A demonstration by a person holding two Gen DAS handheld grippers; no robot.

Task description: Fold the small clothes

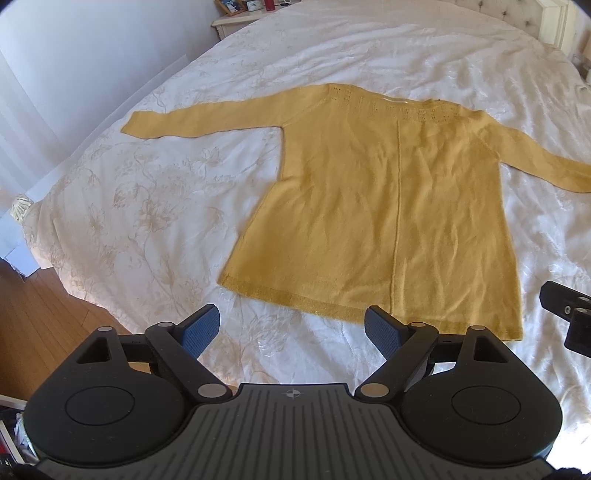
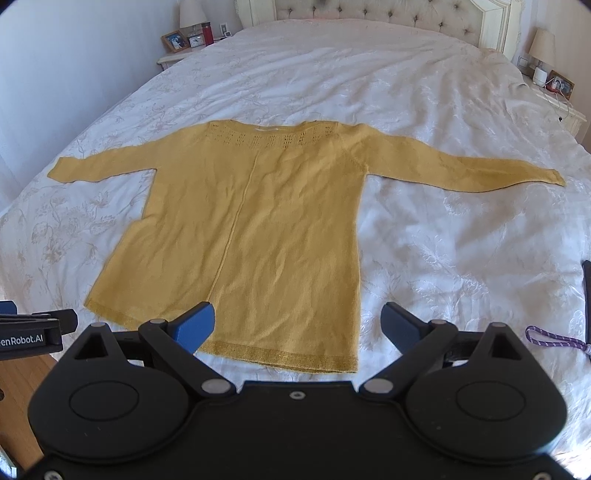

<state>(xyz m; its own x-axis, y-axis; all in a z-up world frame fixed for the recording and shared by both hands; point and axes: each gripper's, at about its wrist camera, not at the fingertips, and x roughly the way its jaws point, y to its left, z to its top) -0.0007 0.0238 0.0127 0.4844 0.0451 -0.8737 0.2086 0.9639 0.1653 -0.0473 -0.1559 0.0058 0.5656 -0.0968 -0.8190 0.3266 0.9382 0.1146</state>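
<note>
a: where's the sweater?

b: the mustard-yellow knit sweater [image 2: 255,229] lies flat on the white floral bedspread [image 2: 424,92], neckline toward the tufted headboard [image 2: 369,11], hem toward the grippers, both sleeves stretched straight out to the sides. a raised seam runs down its middle.

a: and the left gripper [image 1: 291,325]?

b: jaws spread wide, nothing between the blue pads [image 1: 201,328]. it hangs just short of the hem, toward the sweater's left corner, not touching it.

a: the right one?

b: the right gripper [image 2: 297,325] is also wide apart and empty, framing the hem's right corner from above; whether the left pad brushes the cloth i cannot tell.

a: anything else around?

b: a nightstand [image 2: 173,55] with a photo frame [image 2: 174,40] and a red bottle [image 2: 207,33], a lamp [image 2: 542,44] on the other side, and a purple cord [image 2: 554,338] on the bedspread.
</note>
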